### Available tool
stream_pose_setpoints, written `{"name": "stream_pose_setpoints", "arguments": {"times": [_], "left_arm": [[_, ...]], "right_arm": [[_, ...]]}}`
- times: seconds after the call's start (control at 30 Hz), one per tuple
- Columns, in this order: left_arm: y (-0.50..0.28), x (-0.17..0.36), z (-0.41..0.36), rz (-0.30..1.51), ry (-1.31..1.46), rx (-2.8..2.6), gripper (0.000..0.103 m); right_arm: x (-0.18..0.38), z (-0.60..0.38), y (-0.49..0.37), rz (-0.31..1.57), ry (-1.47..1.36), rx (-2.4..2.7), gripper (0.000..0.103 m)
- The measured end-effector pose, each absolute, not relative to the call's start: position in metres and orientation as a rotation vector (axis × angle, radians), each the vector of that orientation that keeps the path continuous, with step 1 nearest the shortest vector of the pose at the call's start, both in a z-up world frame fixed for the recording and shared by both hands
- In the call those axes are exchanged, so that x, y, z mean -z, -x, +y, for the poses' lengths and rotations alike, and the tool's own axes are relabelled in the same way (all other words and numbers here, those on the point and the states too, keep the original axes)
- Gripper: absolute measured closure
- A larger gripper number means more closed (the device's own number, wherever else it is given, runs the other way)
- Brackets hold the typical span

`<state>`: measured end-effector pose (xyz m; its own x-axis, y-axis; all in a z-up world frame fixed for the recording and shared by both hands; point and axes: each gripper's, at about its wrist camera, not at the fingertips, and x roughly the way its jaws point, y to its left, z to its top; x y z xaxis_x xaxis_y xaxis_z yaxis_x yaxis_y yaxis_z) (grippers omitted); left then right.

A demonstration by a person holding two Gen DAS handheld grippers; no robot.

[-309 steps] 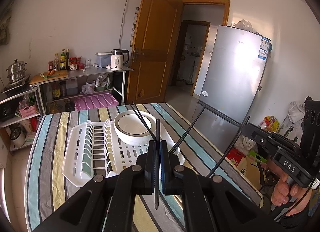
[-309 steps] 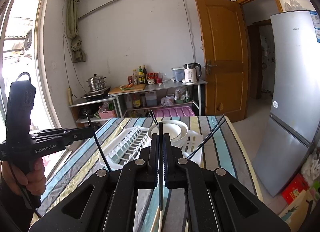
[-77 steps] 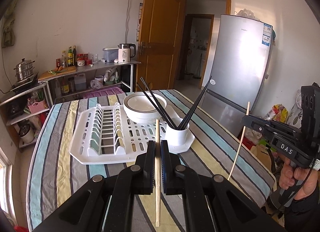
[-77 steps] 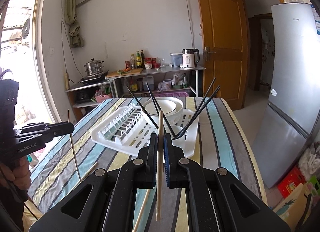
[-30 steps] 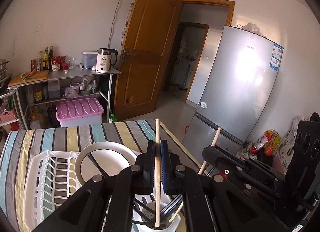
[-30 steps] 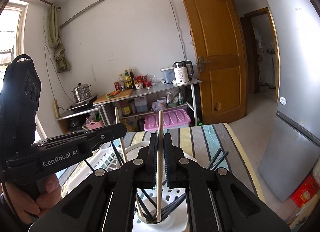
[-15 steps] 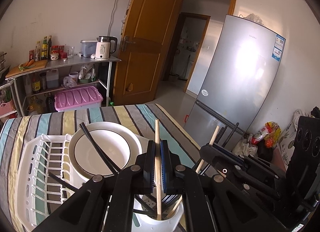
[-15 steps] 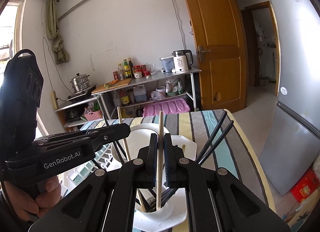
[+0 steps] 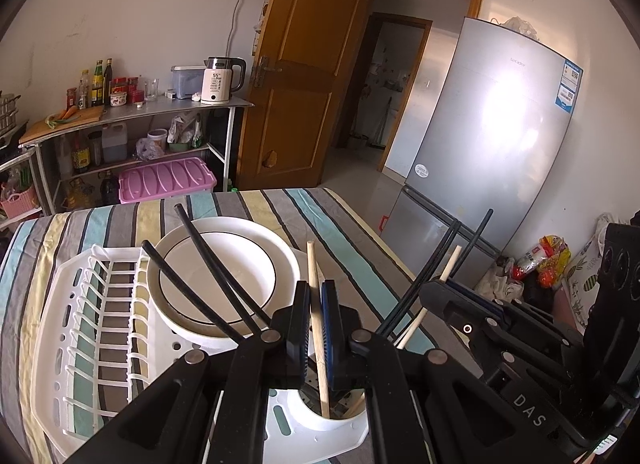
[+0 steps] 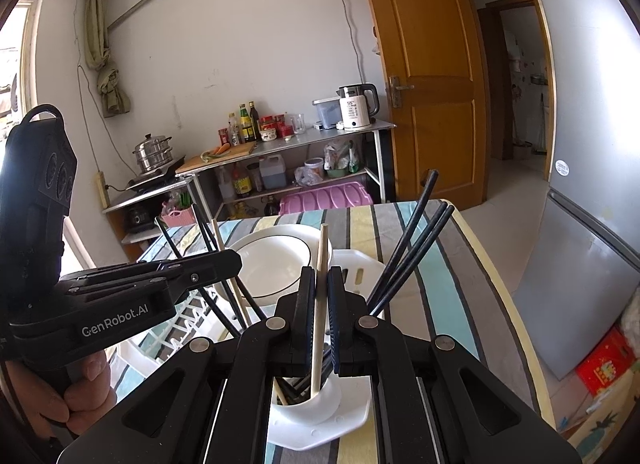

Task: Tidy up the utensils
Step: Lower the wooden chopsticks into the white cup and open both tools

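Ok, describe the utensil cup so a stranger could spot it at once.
Start at the striped tablecloth and find the white dish rack on it. At the rack's near corner, beside the stacked white bowls, stands the white utensil cup: the only container with black and wooden chopsticks standing in it.

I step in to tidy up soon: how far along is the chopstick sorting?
Done: black chopsticks already stand in the white cup. In hand: the left gripper and right gripper each have a wooden chopstick between their fingers, tips inside the cup. Left: letting go; other utensils aren't visible.

Bright daylight, glare on fridge [image 9: 496, 136], sharp, fisheye-dark corners
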<state>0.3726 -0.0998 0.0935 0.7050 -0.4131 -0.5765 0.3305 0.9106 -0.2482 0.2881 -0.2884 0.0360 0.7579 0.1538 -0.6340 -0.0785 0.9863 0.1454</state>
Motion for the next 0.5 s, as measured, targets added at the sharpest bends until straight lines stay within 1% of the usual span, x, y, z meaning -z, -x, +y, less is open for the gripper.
{"name": "stream_pose_setpoints", "arguments": {"times": [0.1, 0.13, 0.17, 0.5], "left_arm": [[-0.367, -0.095, -0.097, 0.661, 0.118, 0.402, 0.097], [-0.366, -0.095, -0.097, 0.662, 0.111, 0.402, 0.097], [-0.364, -0.095, -0.097, 0.662, 0.108, 0.403, 0.098], [-0.323, -0.099, -0.081, 0.635, 0.077, 0.388, 0.097]], "right_arm": [[-0.038, -0.289, -0.285, 0.705, -0.110, -0.126, 0.095], [-0.038, -0.288, -0.285, 0.705, -0.107, -0.126, 0.092], [-0.037, -0.288, -0.283, 0.705, -0.105, -0.129, 0.091], [-0.039, -0.285, -0.251, 0.701, -0.098, -0.148, 0.089]]}}
